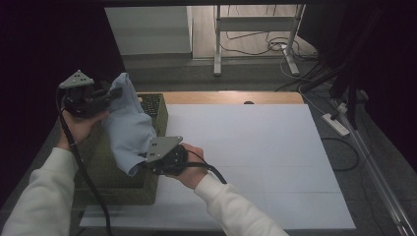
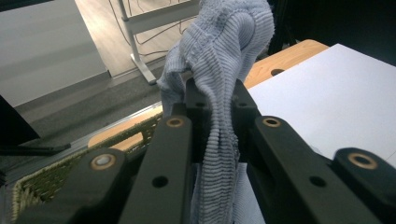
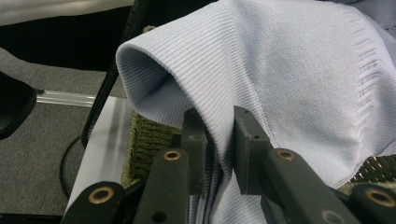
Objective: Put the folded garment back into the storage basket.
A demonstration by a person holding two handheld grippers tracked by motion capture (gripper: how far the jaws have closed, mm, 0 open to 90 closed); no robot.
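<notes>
A pale blue ribbed knit garment (image 1: 129, 123) hangs above a green woven basket (image 1: 110, 182) at the table's left. My left gripper (image 1: 115, 93) is shut on the garment's upper end, and the bunched fabric (image 2: 219, 93) is pinched between its black jaws. My right gripper (image 1: 146, 160) is shut on the garment's lower edge over the basket's right side. In the right gripper view a rolled hem (image 3: 187, 84) folds over the jaws, with the cloth squeezed between them. The garment stretches between the two grippers.
A white sheet (image 1: 246, 157) covers the table right of the basket. The wooden table edge (image 1: 231, 97) runs along the far side. Beyond it stand a metal frame leg (image 1: 216, 44) and floor cables (image 1: 255, 46). A power strip (image 1: 335, 124) lies at the right.
</notes>
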